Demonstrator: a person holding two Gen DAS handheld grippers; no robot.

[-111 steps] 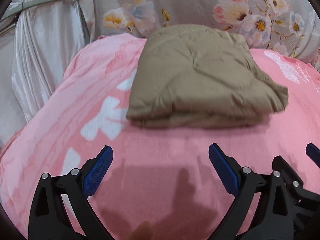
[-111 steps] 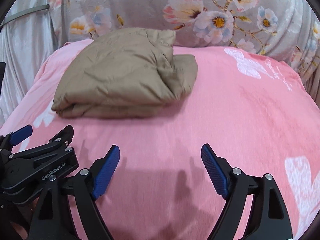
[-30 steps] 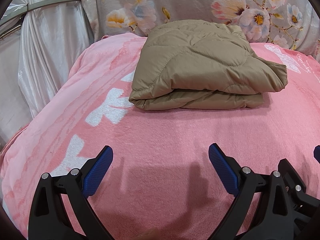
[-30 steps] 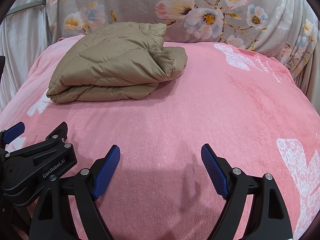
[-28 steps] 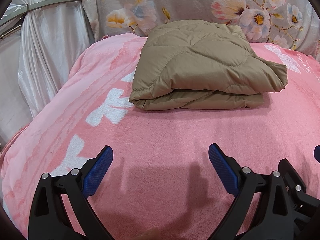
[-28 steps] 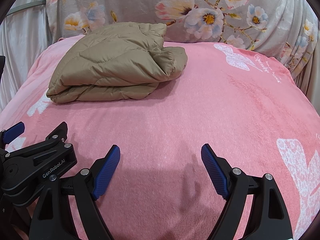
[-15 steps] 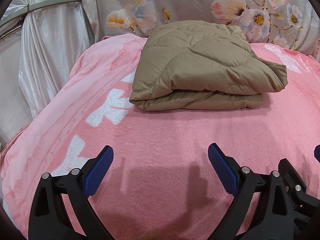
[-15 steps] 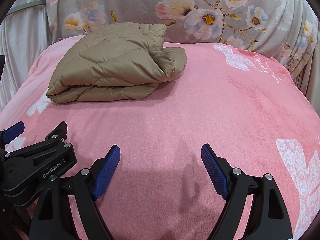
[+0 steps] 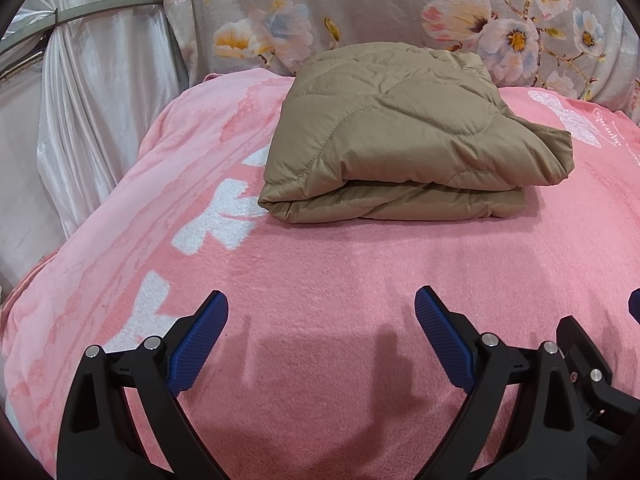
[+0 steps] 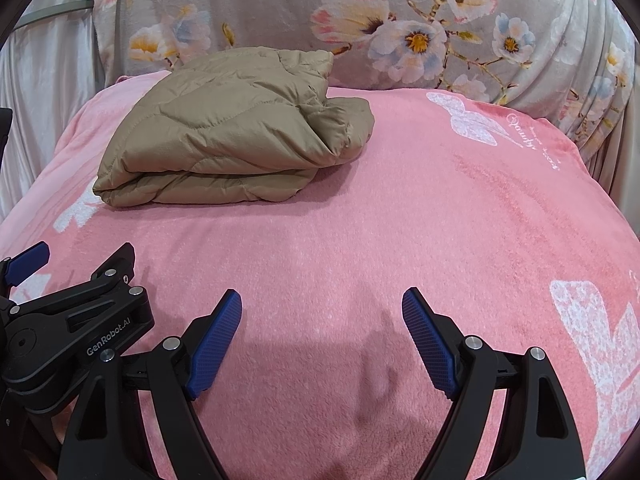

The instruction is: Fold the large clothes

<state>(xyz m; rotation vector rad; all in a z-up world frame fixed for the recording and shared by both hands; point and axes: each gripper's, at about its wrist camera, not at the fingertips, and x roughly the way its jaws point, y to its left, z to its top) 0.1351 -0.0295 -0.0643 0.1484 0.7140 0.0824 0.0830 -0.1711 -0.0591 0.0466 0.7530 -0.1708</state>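
- Nearest the cameras, the left gripper (image 9: 321, 311) is hovering over the pink fleece blanket (image 9: 328, 280), its blue pads spread wide and pinching nothing.
- Just beside it, the right gripper (image 10: 322, 307) is hanging with its jaws equally wide apart and nothing between them.
- Further out, well clear of both grippers, the tan quilted jacket (image 9: 400, 136) is lying on the blanket as a compact, layered bundle, its rounded fold edge facing the cameras.
- Behind it, a grey floral cover (image 10: 400, 12) is rising at the back, with a pale satin curtain (image 9: 88, 88) hanging to the left.
- Judging by the tidy stack and the empty jaws, the folding itself looks finished and the person appears to be pausing.
- Any next move would probably call only for neatening the looser right-hand corner, or for pulling away.
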